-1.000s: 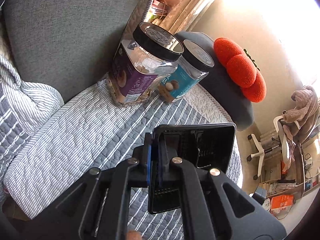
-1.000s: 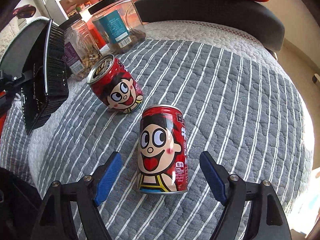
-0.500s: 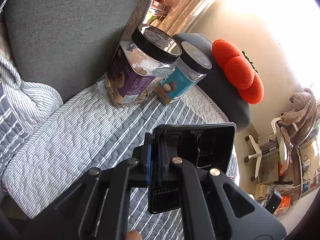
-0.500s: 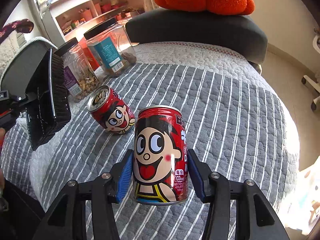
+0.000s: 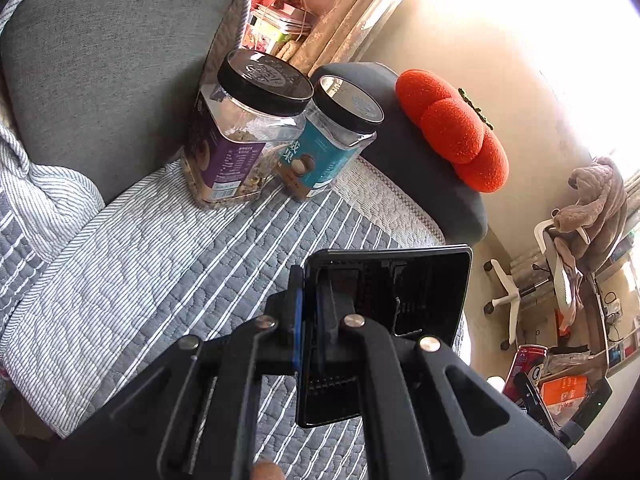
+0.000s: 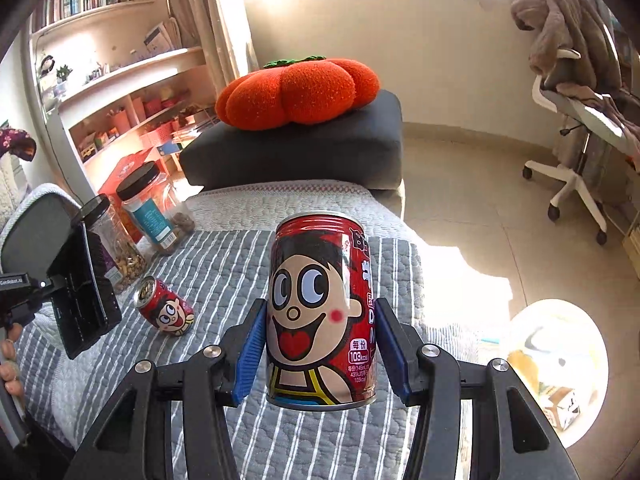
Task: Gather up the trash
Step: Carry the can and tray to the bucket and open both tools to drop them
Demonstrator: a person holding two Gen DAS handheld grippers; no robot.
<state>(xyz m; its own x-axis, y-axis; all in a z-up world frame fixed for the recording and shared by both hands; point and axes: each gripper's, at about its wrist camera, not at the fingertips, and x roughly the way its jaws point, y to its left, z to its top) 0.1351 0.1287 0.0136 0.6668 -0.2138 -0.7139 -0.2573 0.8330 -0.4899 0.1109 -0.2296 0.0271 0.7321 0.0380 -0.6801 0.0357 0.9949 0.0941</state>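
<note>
The right gripper [image 6: 320,344] has its blue pads clamped on both sides of an upright red can [image 6: 321,308], held above the striped quilt [image 6: 224,264]. The left gripper [image 5: 308,320] is pinched tight on the rim of a black bin [image 5: 424,296], whose inside is too dark to make out. A second can [image 6: 165,311] lies tipped on the quilt near the bin, and the two jars [image 5: 240,128] behind are partly blocked in the right view.

The right gripper [image 6: 320,350] is raised, jaws clamped on a red can [image 6: 322,308]. The left gripper [image 5: 308,328] pinches a black bin [image 5: 384,332].
</note>
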